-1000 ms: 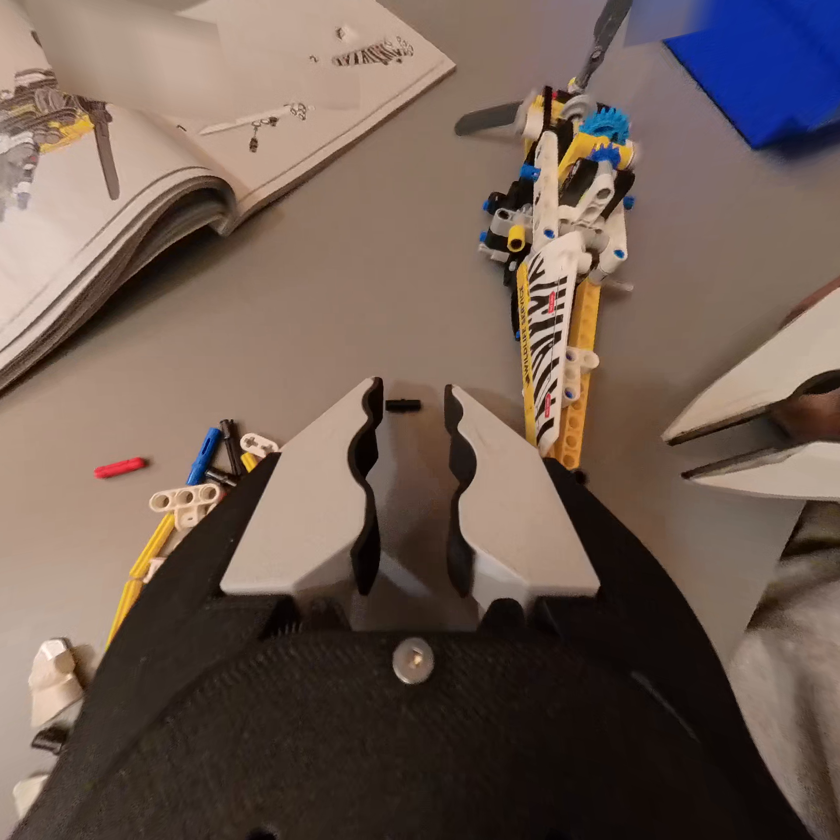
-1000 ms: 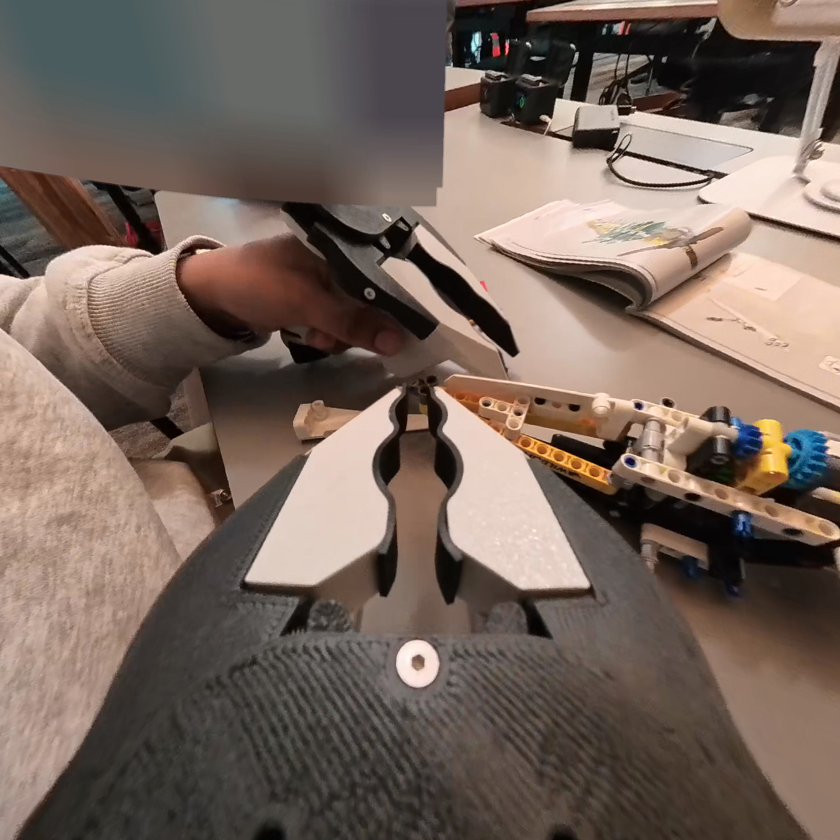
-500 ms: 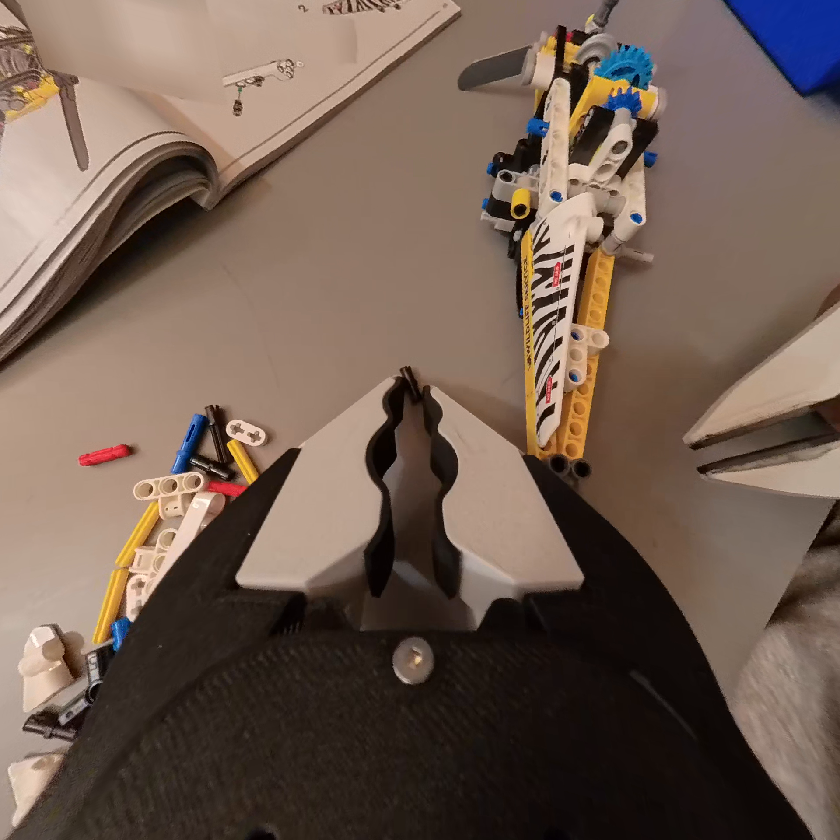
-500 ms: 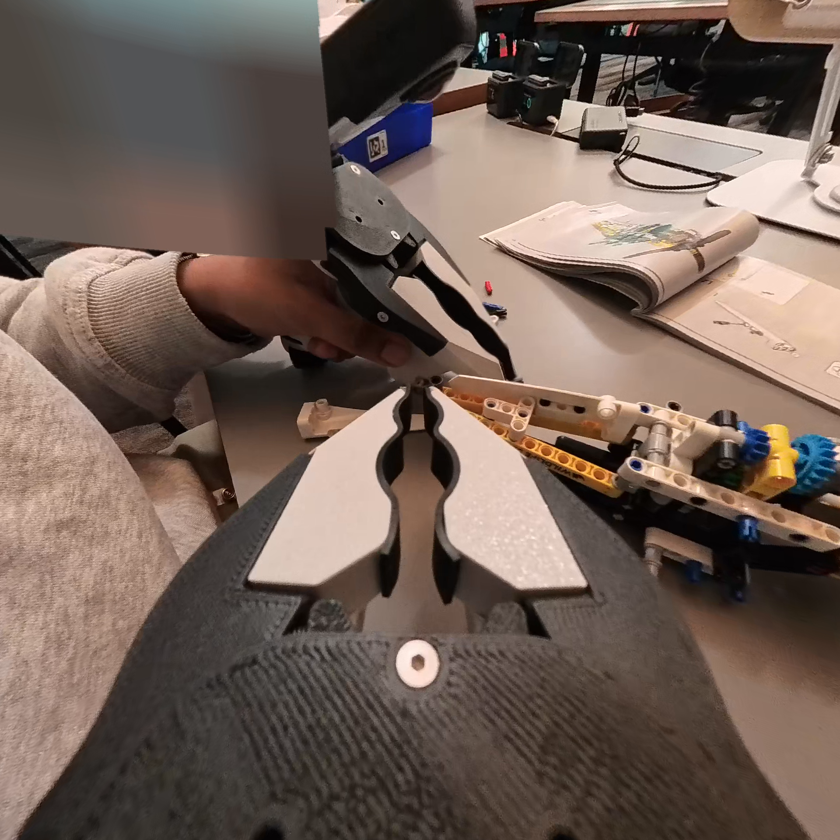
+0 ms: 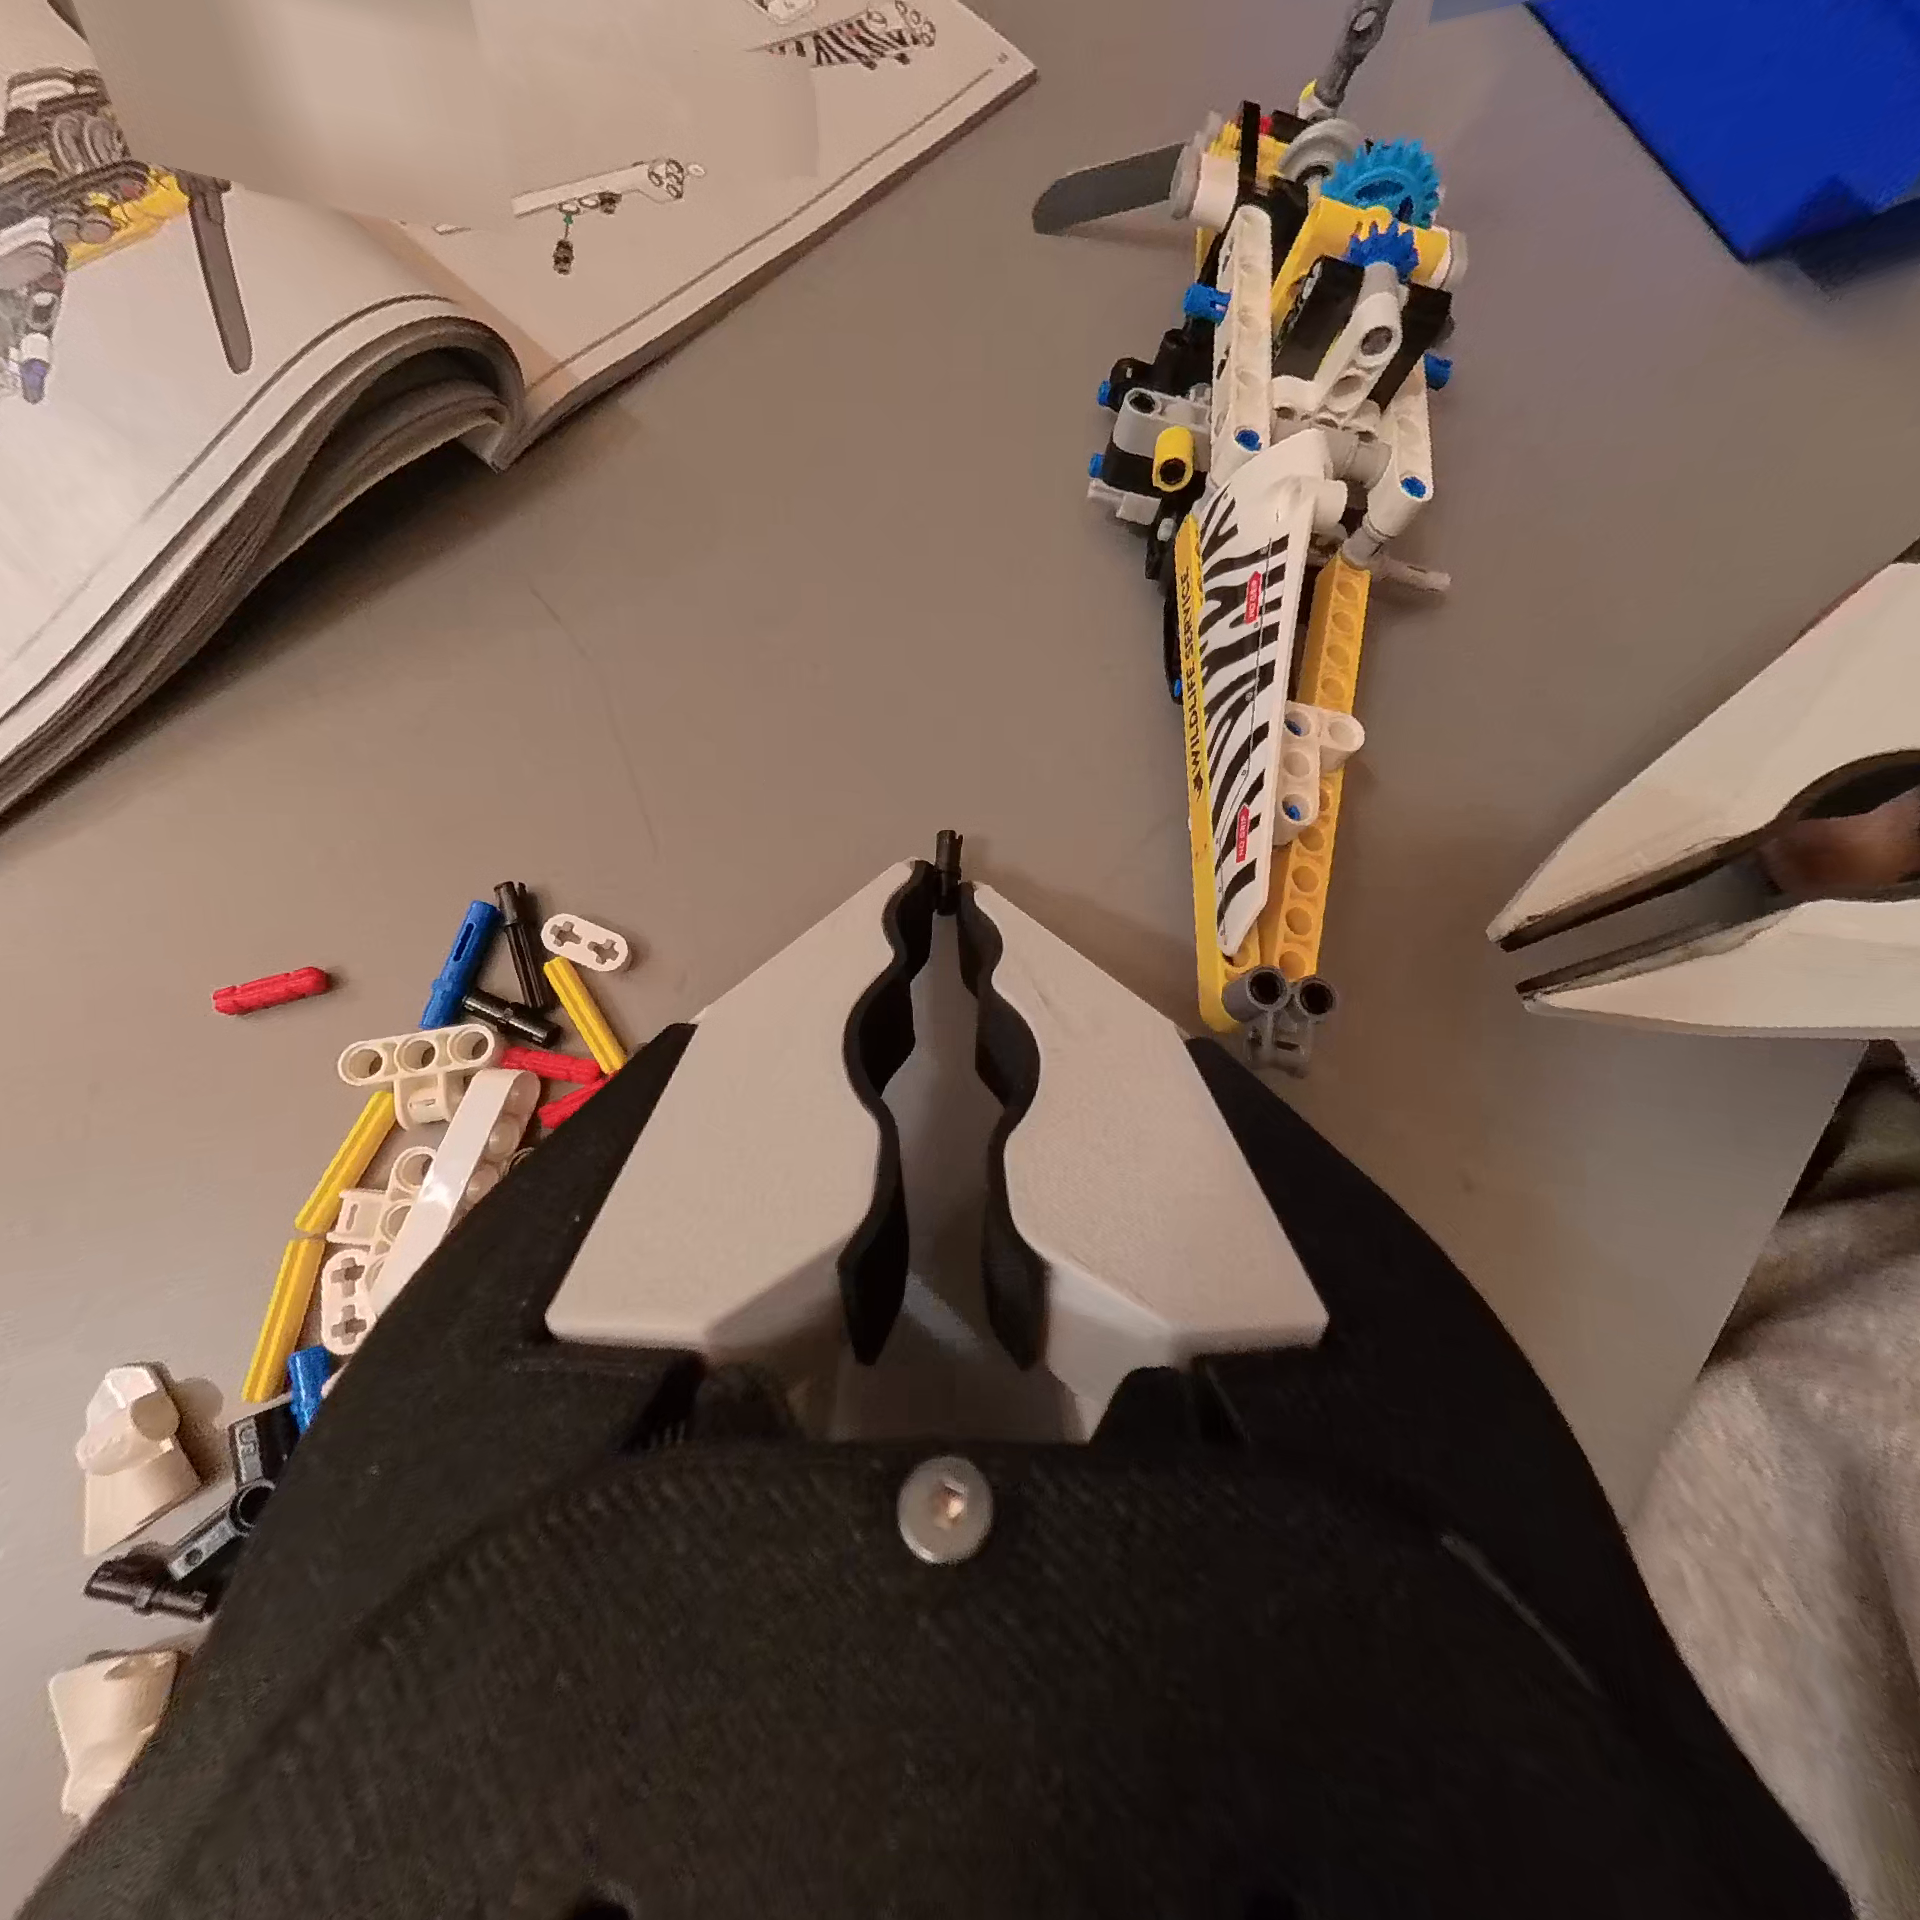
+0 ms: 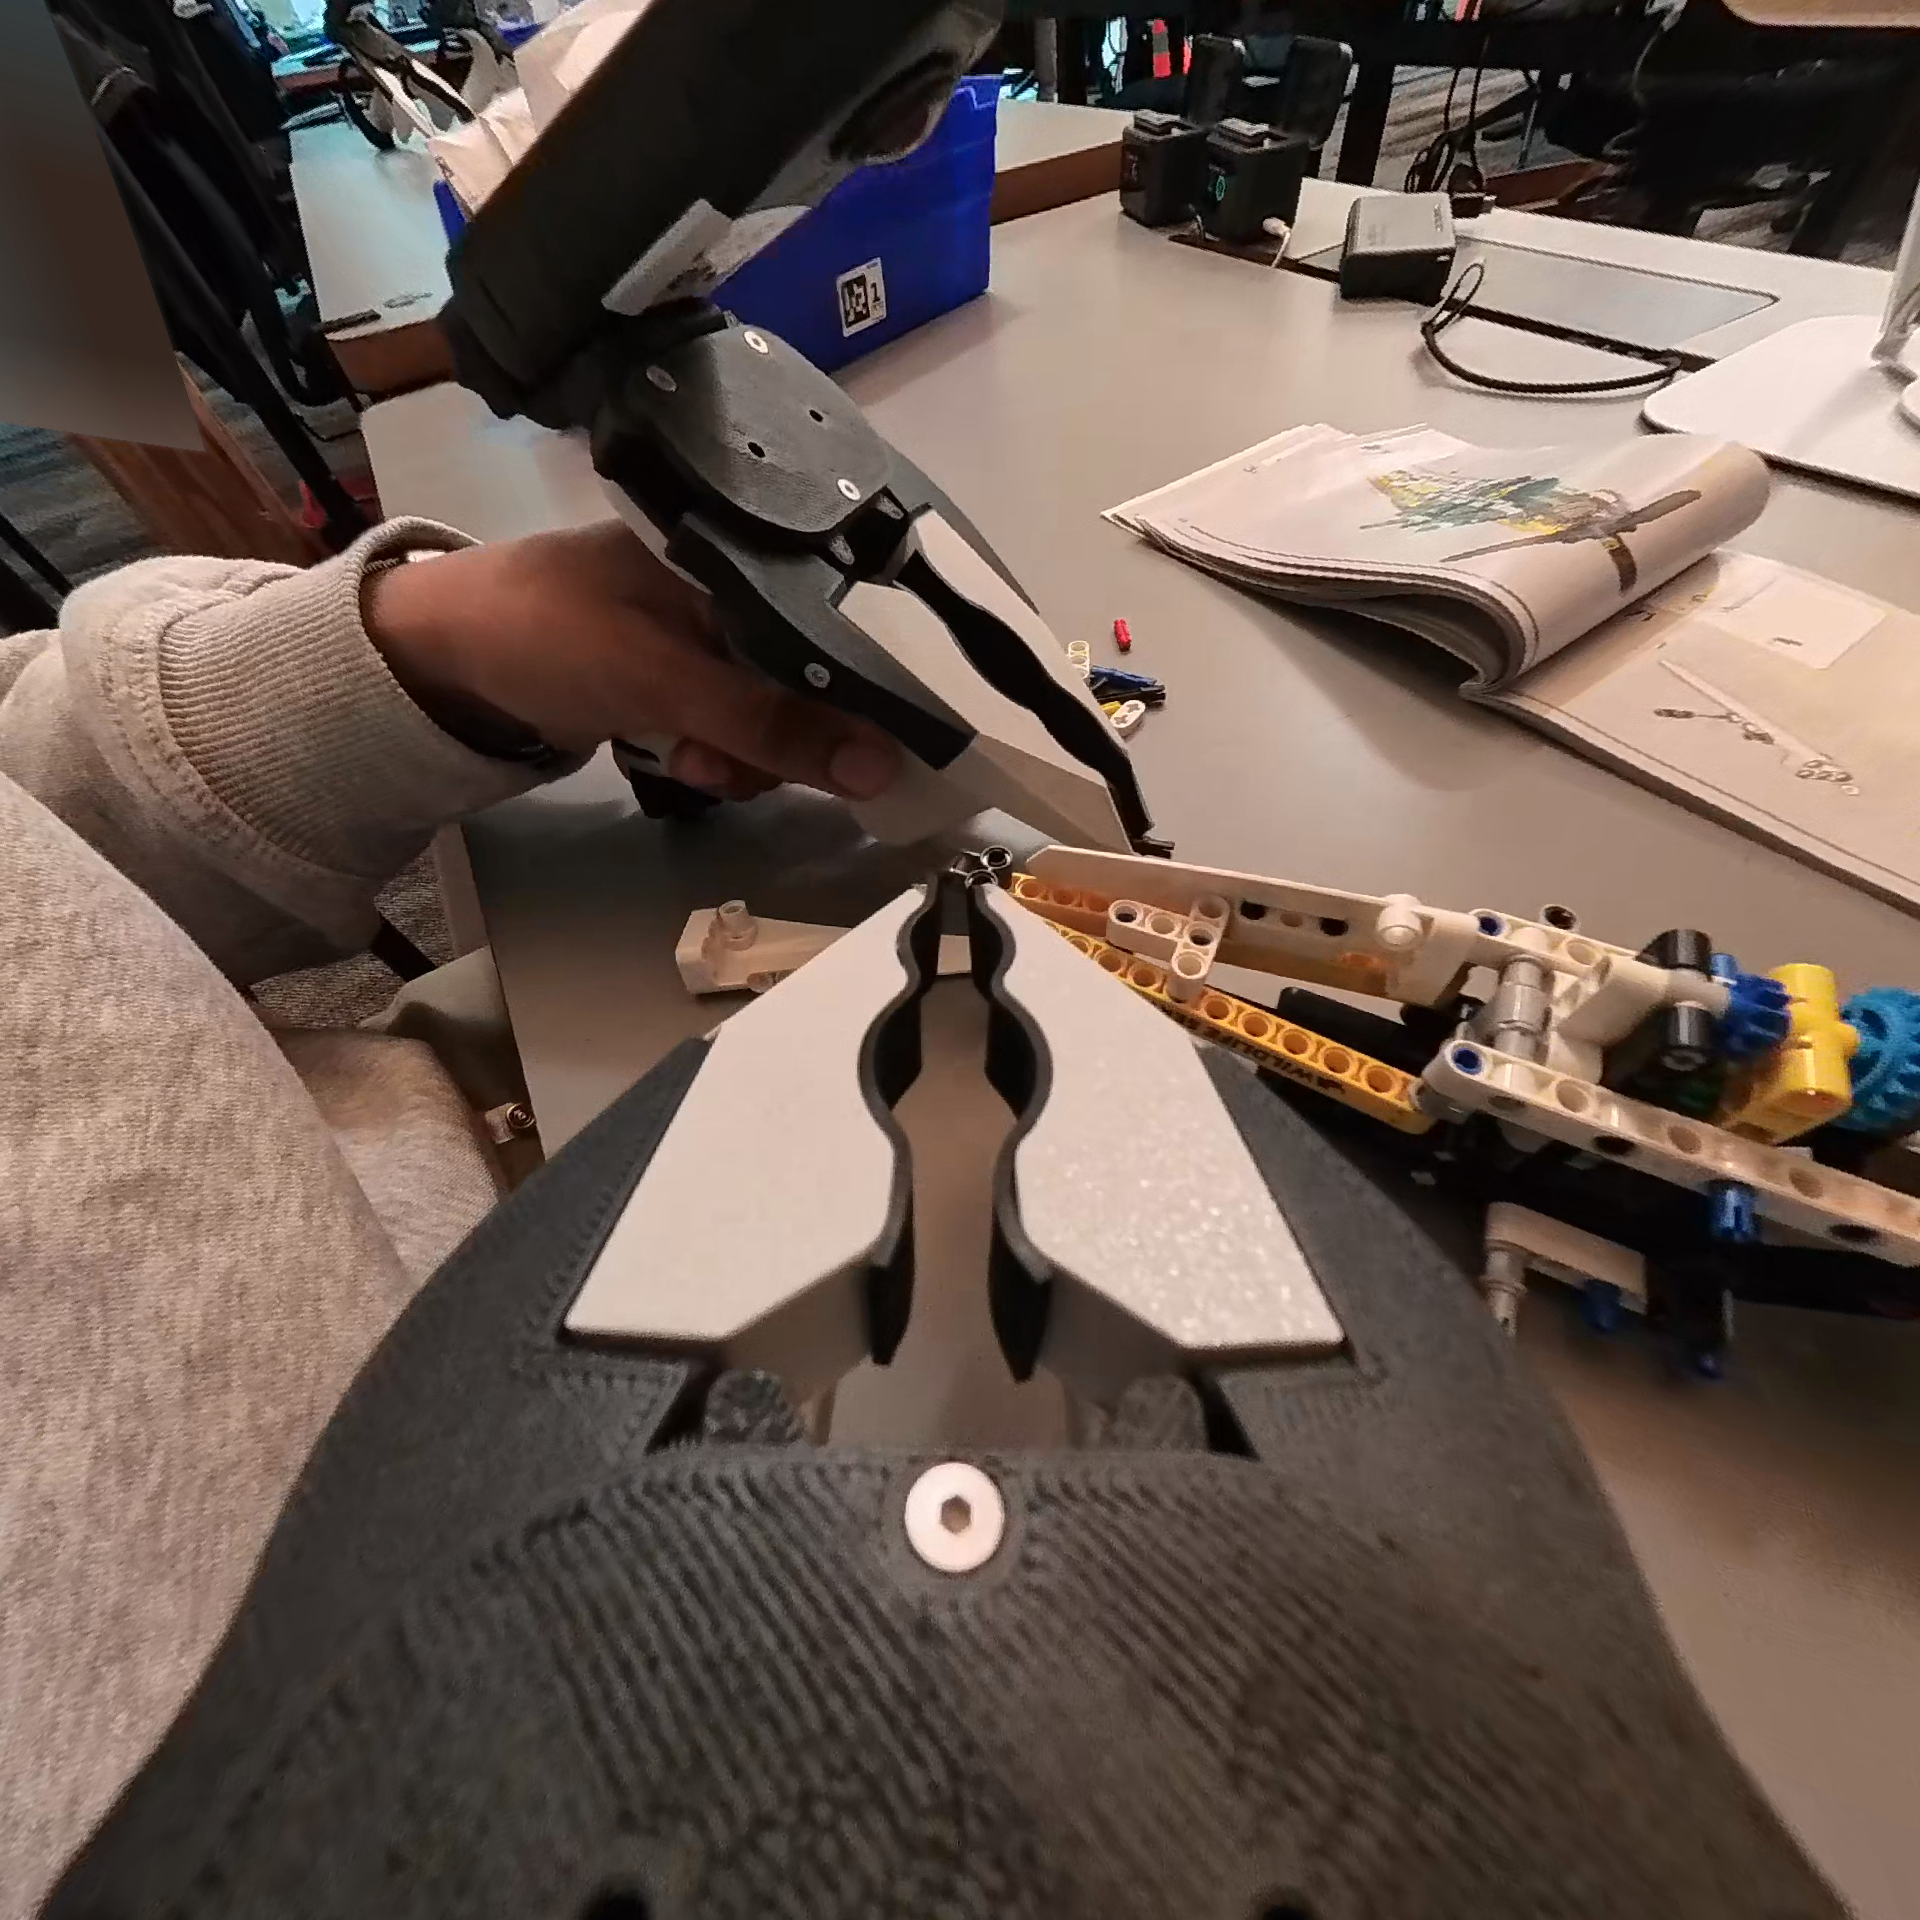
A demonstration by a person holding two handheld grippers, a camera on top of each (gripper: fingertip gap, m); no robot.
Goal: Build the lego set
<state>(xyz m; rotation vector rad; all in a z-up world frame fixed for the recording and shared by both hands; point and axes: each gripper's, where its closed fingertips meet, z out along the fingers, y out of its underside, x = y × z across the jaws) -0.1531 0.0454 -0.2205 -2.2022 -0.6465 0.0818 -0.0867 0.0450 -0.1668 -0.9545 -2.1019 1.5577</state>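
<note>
Bare table [image 5: 831,644] between booklet [image 5: 312,343], model [image 5: 1268,582]

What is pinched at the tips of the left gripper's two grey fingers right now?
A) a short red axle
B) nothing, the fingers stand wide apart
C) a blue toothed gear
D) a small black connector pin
D: in the left wrist view the left gripper is closed on a small black connector pin that pokes out past its fingertips, above the grey table.
</note>
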